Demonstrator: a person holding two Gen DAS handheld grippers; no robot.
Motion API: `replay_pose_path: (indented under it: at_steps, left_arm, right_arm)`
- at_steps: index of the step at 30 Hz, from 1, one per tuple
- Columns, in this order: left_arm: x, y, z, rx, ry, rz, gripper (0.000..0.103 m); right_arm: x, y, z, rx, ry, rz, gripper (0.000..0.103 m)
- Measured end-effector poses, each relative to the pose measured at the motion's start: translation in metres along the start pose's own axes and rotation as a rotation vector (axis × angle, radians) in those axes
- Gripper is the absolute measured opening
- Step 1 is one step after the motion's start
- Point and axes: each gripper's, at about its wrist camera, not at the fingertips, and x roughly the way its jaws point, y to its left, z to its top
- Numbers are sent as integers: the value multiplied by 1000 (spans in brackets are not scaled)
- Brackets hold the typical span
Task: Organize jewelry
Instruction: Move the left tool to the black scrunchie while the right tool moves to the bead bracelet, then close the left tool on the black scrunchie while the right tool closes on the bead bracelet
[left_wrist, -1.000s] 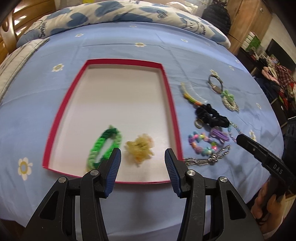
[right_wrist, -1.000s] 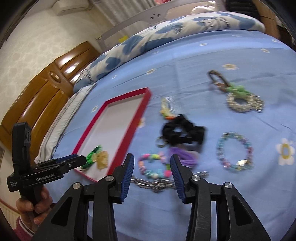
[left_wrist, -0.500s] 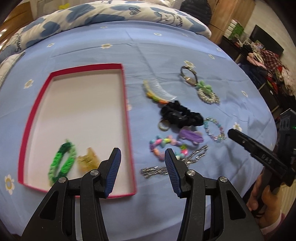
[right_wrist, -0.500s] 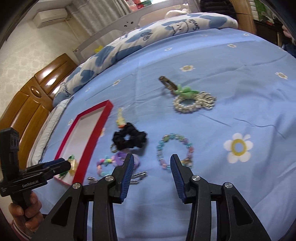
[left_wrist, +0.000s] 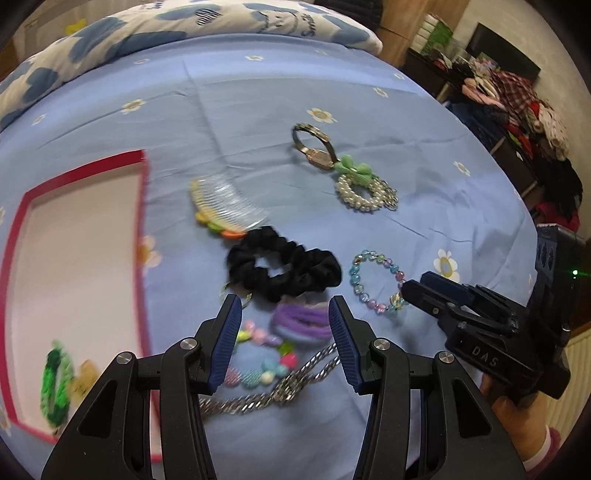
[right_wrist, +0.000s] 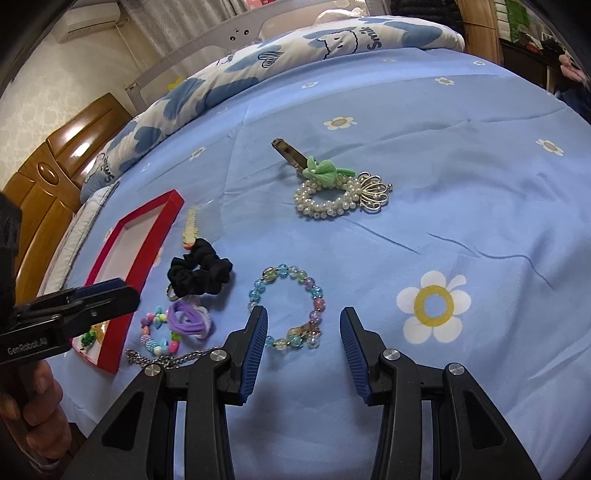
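Glass-bead bracelet (right_wrist: 287, 306) lies just ahead of the open right claw (right_wrist: 303, 346).

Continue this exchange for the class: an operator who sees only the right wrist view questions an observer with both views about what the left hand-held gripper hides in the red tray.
Operator: What lies in the red tray's near corner?
Observer: A green braided bracelet and a blurred yellowish piece, side by side.
Operator: Is the left hand-held gripper holding anything?
Observer: No. Its jaws are open and empty, pointing toward the purple hair tie.
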Motion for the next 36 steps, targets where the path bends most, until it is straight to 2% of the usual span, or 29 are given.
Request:
replay_pose_path:
  at_steps: [9,11,12,14,15,17,30,36]
  left_arm:
    - [45,-3,12,40,78,4,47]
    - [51,-1,13,39,88,10,34]
    - [52,1,14,34,88,7,31]
    - [51,6,15,17,84,-15,13]
    - [50,7,16,13,81,-18,10]
    - [43,12,16,5,63,-21,4]
    - [-10,30,10,-50,-42,-48,3]
    - [-42,46,0,-92,-100,-34,2]
  right_arm:
    - [22,-2,3,-46,53,-12,40]
    - [25,-2,2,-56,53,-16,38]
    - [26,-2,2,-61,51,-26,31]
    - [26,-4,2,-58,46,-46,18]
    - [26,-7,3,-51,42,-47,9]
    - [25,-11,4,-26,37,-31,8]
    - [-12,7,18,-14,-60,52,7]
    - [-28,24,27,-40,-92,87,7]
